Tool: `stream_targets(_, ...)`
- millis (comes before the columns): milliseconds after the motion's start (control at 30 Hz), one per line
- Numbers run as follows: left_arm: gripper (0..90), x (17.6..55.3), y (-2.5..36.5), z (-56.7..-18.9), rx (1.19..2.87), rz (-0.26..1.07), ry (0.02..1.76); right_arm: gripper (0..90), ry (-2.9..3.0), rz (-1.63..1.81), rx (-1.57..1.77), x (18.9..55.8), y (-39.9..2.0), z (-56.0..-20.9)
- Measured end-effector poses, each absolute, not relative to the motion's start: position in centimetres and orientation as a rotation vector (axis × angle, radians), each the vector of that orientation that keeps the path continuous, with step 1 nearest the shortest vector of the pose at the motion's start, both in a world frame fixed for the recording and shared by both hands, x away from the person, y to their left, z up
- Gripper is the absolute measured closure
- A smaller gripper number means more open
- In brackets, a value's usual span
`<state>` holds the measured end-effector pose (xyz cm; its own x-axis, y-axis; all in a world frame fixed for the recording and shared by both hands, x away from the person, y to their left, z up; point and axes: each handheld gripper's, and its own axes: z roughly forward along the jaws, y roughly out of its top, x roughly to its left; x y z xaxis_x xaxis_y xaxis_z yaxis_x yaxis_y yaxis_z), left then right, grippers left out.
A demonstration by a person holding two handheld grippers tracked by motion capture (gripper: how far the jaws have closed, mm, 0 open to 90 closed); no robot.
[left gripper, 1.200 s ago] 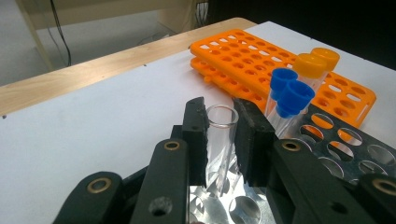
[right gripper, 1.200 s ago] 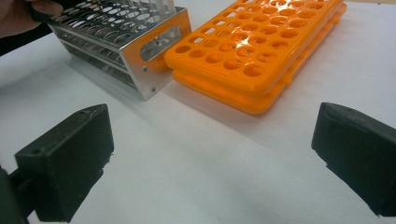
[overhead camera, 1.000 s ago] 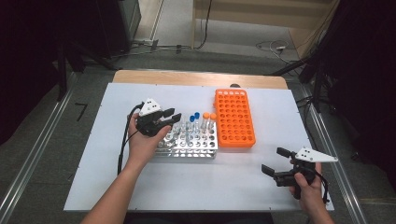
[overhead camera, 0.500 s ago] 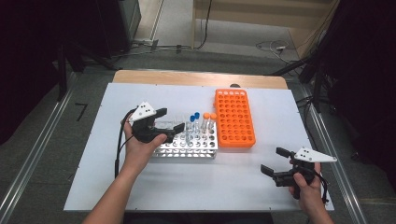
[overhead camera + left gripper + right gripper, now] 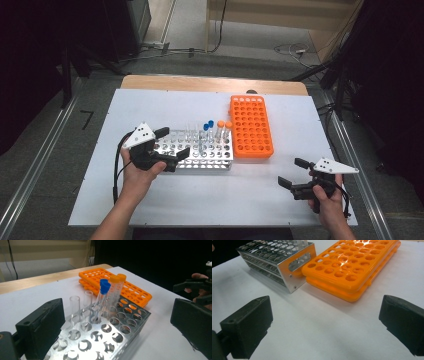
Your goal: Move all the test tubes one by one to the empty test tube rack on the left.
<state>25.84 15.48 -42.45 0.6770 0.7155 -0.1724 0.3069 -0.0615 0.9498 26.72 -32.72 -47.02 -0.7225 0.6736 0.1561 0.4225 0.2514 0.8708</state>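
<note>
The left gripper, held in the person's left hand, sits at the left end of the shiny perforated metal tube rack, its black jaws spread wide after just opening, with nothing pinched between them; in the left gripper view the rack's near corner and the tubes lie in the gap ahead of the jaws, untouched. That metal tube rack stands near the middle of the white table top and holds a cluster of tubes toward its right half: 2 clear open glass tubes without caps, 2 blue-capped tubes leaning close together, and 2 orange-capped tubes side by side behind them; the other holes look empty. Just right of it, almost touching, lies the flat orange plastic tube rack, every hole empty. The right gripper rests low at the table's right front, well apart from both racks, its jaws also spread with only bare table between them. Compared with 1 second ago, the left gripper has drawn back leftward from above the tubes to the rack's end, while the right gripper has kept its place.
</note>
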Motion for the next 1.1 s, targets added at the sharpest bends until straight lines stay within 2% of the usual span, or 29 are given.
stream_targets(467,0.0,21.7,18.1,-44.0,1.608,0.465,0.875,0.0,2.272,1.456,1.030,26.7,-32.8,-47.1)
stream_targets(900,0.0,19.7,21.2,-46.1,1.611,0.527,0.940,0.0,2.255,1.443,1.065,27.0,-33.3,-47.6)
stream_targets(1100,0.0,19.6,22.8,-46.8,1.576,0.479,0.935,0.0,2.253,1.431,1.078,27.2,-33.6,-47.9)
